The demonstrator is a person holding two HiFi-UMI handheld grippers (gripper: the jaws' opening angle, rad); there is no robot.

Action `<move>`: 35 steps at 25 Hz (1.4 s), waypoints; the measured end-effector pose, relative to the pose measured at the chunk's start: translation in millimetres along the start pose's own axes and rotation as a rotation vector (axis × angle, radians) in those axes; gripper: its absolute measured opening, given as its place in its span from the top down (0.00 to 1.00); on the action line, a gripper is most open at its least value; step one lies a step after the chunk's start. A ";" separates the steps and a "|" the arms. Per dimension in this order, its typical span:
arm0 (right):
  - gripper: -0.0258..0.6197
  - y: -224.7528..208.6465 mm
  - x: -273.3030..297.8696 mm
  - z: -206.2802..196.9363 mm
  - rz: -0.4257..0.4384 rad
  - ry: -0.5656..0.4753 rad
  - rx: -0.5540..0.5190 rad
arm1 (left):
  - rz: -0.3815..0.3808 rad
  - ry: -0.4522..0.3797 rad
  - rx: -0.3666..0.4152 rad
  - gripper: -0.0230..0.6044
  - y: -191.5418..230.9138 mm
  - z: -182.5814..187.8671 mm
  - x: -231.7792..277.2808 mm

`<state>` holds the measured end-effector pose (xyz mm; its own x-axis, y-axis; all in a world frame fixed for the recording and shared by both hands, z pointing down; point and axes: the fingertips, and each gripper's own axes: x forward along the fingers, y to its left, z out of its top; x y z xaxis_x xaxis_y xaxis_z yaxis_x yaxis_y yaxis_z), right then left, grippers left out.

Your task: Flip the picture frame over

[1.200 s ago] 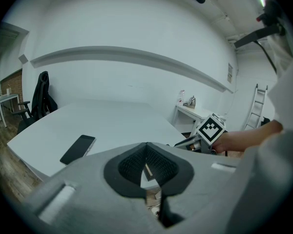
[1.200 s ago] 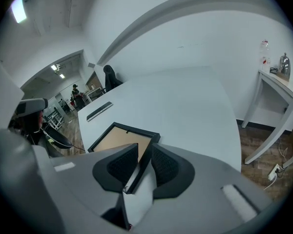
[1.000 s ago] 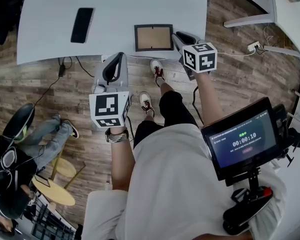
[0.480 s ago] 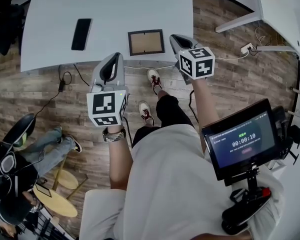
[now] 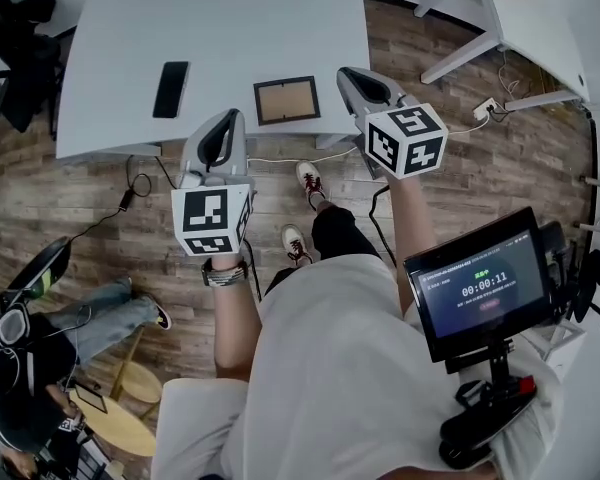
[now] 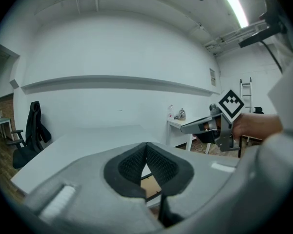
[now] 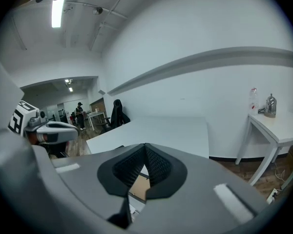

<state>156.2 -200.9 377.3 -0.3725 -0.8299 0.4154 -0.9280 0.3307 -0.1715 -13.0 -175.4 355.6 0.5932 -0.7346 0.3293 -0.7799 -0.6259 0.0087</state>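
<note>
The picture frame (image 5: 286, 99) has a black border and a brown panel facing up. It lies flat near the front edge of the white table (image 5: 230, 18). My left gripper (image 5: 223, 120) hovers at the table's front edge, just left of the frame, jaws shut on nothing. My right gripper (image 5: 352, 74) hangs just right of the frame, also shut and empty. In the left gripper view the pads (image 6: 158, 165) meet at the tip and a bit of the frame (image 6: 151, 185) shows below them. The right gripper view shows the frame (image 7: 138, 186) the same way.
A black phone (image 5: 170, 89) lies on the table left of the frame. A second white table (image 5: 540, 18) stands at the upper right, with a power strip (image 5: 485, 106) on the wood floor. A black chair (image 5: 20, 28) stands at the far left and a seated person (image 5: 40, 348) is lower left.
Both grippers have risen from beside the table's front edge, the right one more. The frame and the phone have stayed in place on the table.
</note>
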 end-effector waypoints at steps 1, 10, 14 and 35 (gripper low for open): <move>0.96 2.6 -5.8 8.7 -0.002 -0.022 -0.009 | -0.001 -0.012 0.011 0.96 0.2 5.8 -1.7; 0.96 38.3 -100.4 69.6 -0.020 -0.176 -0.093 | -0.013 -0.134 0.120 0.96 -36.6 79.3 -57.0; 0.96 44.3 -106.9 93.1 -0.005 -0.230 -0.094 | -0.024 -0.170 0.151 0.96 -32.7 98.5 -54.6; 0.96 61.2 -137.5 167.4 -0.029 -0.385 -0.224 | -0.022 -0.310 0.305 0.96 -28.1 169.1 -59.7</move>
<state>151.5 -141.8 160.2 -0.3567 -0.9330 0.0471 -0.9320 0.3589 0.0504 7.3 -158.3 176.0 0.6773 -0.7350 0.0326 -0.6992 -0.6567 -0.2825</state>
